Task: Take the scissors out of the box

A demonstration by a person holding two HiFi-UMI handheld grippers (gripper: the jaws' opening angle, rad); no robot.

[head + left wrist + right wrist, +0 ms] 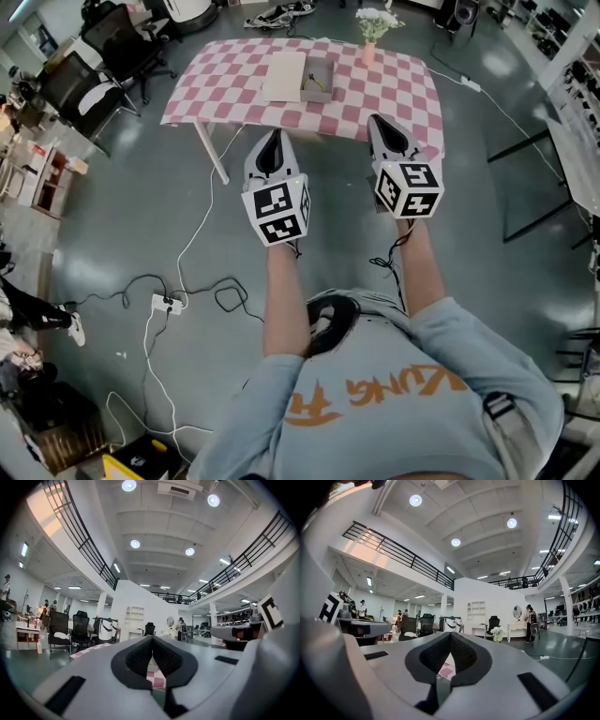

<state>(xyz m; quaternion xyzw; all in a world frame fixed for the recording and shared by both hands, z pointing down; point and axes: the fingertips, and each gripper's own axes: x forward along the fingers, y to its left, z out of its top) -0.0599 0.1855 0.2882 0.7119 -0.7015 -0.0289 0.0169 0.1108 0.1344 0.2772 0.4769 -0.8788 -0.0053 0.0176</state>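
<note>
Scissors (318, 85) lie inside the small grey box (330, 71) on the checked-cloth bench (394, 80), approx. mid-bench. A pale flat board (284, 77), maybe the lid, sits just beside the box on its left. From here the scissors are tiny: a yellowish bit, prob. the handles, against the box floor; blades can't be made out.

My guess is they'd be light & stiff, w/ slick metal blades and slightly grippier plastic handles. Best taken across the handle loops or at the pivot, not at the tips, which would slip & swing. The box looks snug, so there's little room to get in beside them, and it may want steadying.

Left hand-held gripper (273, 141) and right hand-held gripper (382, 127) are both clenched on nothing, pads pressed together. They hang in the air short of the bench's near edge, well apart from the box. A vase of flowers (373, 26) stands at the far edge, near the box.
</note>
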